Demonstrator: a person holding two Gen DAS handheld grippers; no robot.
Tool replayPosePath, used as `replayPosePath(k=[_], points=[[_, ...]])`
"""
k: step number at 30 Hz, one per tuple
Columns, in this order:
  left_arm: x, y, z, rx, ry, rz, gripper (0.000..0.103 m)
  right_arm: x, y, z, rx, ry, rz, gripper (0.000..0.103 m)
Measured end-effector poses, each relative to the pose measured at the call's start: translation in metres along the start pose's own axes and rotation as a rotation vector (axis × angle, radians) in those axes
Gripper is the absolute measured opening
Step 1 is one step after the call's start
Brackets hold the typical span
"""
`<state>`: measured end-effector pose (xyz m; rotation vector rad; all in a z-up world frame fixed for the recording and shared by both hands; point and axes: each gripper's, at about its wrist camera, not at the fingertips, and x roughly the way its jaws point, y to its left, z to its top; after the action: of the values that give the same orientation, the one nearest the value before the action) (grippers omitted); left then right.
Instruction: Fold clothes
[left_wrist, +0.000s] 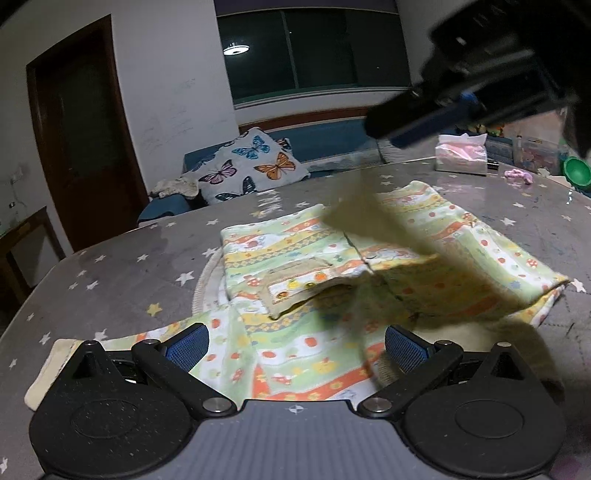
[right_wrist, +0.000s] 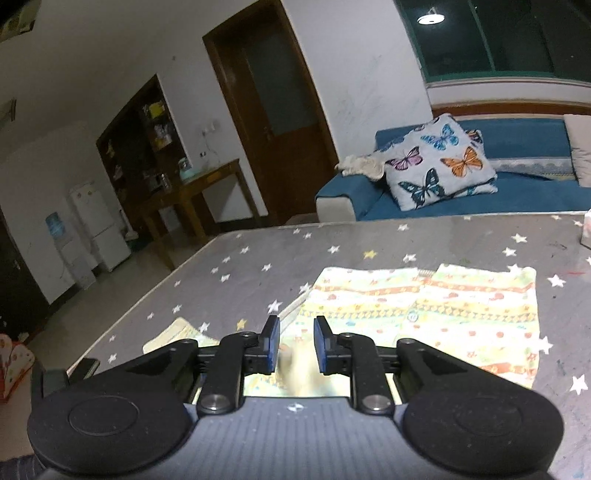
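Observation:
A small garment (left_wrist: 295, 236) with orange, yellow and green stripes lies partly folded on the grey star-print table (left_wrist: 110, 280). My left gripper (left_wrist: 295, 347) hovers low over its near edge, open wide with nothing between the pads. One sleeve with a cream cuff (left_wrist: 44, 376) trails off to the left. My right gripper (left_wrist: 384, 129) is high at the upper right, with a blurred flap of cloth (left_wrist: 399, 236) streaking below it. In the right wrist view the garment (right_wrist: 461, 314) lies flat; the right gripper (right_wrist: 295, 343) shows a narrow gap holding blurred cloth (right_wrist: 295, 365).
A tissue pack (left_wrist: 461, 155), a pink scrap (left_wrist: 519, 175) and a green bowl (left_wrist: 576, 171) sit at the table's far right. Beyond the far edge is a blue sofa with a butterfly pillow (right_wrist: 439, 162). The table's left edge (right_wrist: 192, 266) drops to the floor.

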<state>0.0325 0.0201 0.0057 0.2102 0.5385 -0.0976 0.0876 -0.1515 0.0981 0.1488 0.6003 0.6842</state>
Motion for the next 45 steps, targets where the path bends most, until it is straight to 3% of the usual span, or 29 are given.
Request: replayPosePath(k=[3, 10, 19, 25, 31, 36, 45], points=[[-0.002, 0.005, -0.001, -0.003, 0.002, 0.014, 0.103, -0.006, -0.008, -0.003, -0.012, 0.012, -0.037, 0.038], [-0.001, 0.013, 0.003, -0.014, 0.000, 0.040, 0.103, -0.016, -0.049, -0.030, -0.008, 0.116, -0.170, 0.043], [0.019, -0.001, 0.017, 0.001, 0.002, 0.047, 0.103, -0.024, -0.094, -0.078, 0.048, 0.234, -0.260, 0.044], [0.033, -0.006, 0.018, 0.010, 0.022, 0.058, 0.103, -0.025, -0.096, -0.063, 0.025, 0.190, -0.265, 0.048], [0.042, -0.010, 0.014, 0.023, 0.044, 0.071, 0.103, 0.000, -0.104, -0.047, 0.022, 0.147, -0.257, 0.048], [0.046, -0.009, 0.011, 0.023, 0.058, 0.070, 0.103, 0.022, -0.122, -0.054, 0.062, 0.180, -0.282, 0.047], [0.043, -0.005, 0.009, 0.008, 0.061, 0.066, 0.103, 0.022, -0.108, -0.054, 0.007, 0.189, -0.310, 0.054]])
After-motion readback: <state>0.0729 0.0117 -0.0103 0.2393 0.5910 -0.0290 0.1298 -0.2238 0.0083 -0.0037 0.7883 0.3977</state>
